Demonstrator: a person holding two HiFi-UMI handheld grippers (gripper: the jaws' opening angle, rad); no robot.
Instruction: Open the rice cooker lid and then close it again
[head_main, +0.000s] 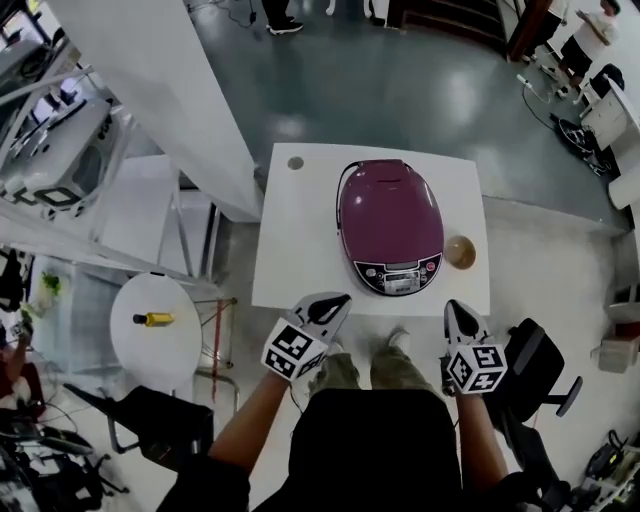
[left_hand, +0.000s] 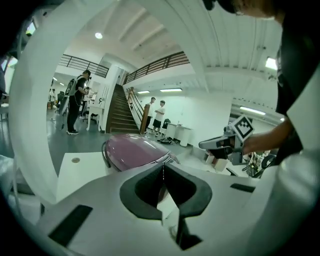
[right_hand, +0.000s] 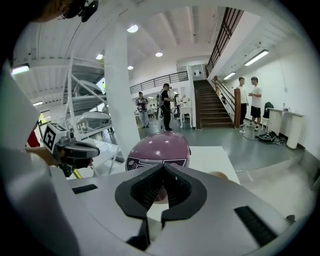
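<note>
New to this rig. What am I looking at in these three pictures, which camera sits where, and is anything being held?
There is no robot here. A person stands at a white table with handheld tongs in each hand. The head view comes from a camera on the person's head, looking steeply down. The other two cameras ride on the left tongs and the right tongs, each looking along its own jaws. On the table are a purple rice cooker, closed, a small tan bowl beside it, and a small grey disc near the far corner. Both tongs are shut with nothing between them, short of the cooker.
</note>
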